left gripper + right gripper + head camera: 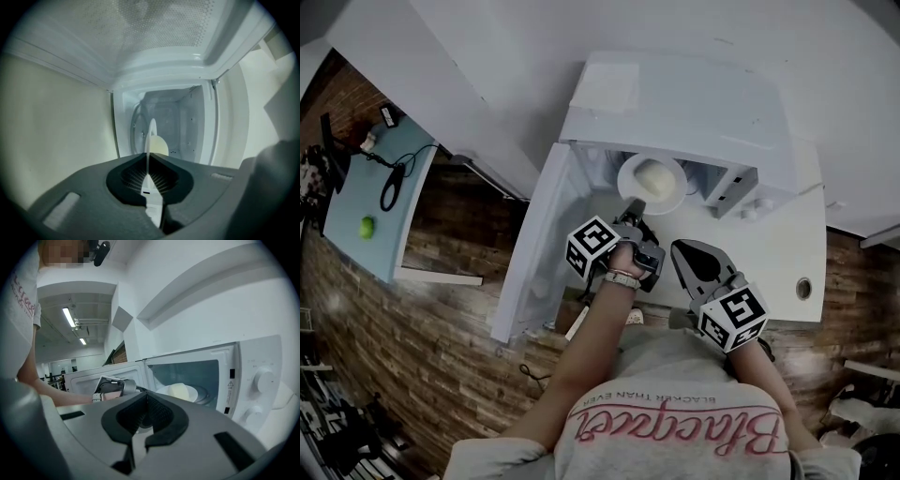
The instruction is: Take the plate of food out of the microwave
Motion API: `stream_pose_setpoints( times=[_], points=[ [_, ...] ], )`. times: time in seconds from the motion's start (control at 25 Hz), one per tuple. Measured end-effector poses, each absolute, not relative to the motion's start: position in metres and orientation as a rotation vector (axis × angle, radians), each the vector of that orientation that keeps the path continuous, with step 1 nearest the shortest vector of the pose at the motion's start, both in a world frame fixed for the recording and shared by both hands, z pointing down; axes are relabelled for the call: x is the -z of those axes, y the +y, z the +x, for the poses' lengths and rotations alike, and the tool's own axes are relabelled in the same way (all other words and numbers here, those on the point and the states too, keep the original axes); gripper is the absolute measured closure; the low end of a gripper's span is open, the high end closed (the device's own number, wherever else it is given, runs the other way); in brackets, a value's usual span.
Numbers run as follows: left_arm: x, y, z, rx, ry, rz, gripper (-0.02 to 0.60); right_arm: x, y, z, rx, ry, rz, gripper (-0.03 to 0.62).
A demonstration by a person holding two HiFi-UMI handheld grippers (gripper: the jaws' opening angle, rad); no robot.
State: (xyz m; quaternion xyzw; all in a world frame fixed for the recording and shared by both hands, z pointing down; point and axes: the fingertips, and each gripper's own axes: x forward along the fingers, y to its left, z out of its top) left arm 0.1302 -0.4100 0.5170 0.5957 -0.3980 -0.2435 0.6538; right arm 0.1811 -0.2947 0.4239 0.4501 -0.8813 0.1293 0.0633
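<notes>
Plate [652,180] rim pinched in your left gripper [635,206]: draw it level toward 6 o'clock (right gripper [677,248] pressed together, empty).

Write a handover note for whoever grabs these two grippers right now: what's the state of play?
Left claw: shut on the plate's near rim.
Right claw: shut, empty, held in front of the microwave, off the plate.
Plate, with food on it, is at the microwave's opening; door swung out to the left.
Done: door open, plate gripped.
Left: draw the plate fully out, keeping it level.
</notes>
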Motion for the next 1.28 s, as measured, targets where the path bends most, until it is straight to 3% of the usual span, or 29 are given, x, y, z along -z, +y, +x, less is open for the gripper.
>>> stream_pose_setpoints(
  times=[1.28],
  points=[
    [-0.497,-0.356,0.126,0.623,-0.818,1.416,0.567,-0.413,-0.255,0.173,-0.451,-2.69,1.568,0.583]
  ],
)
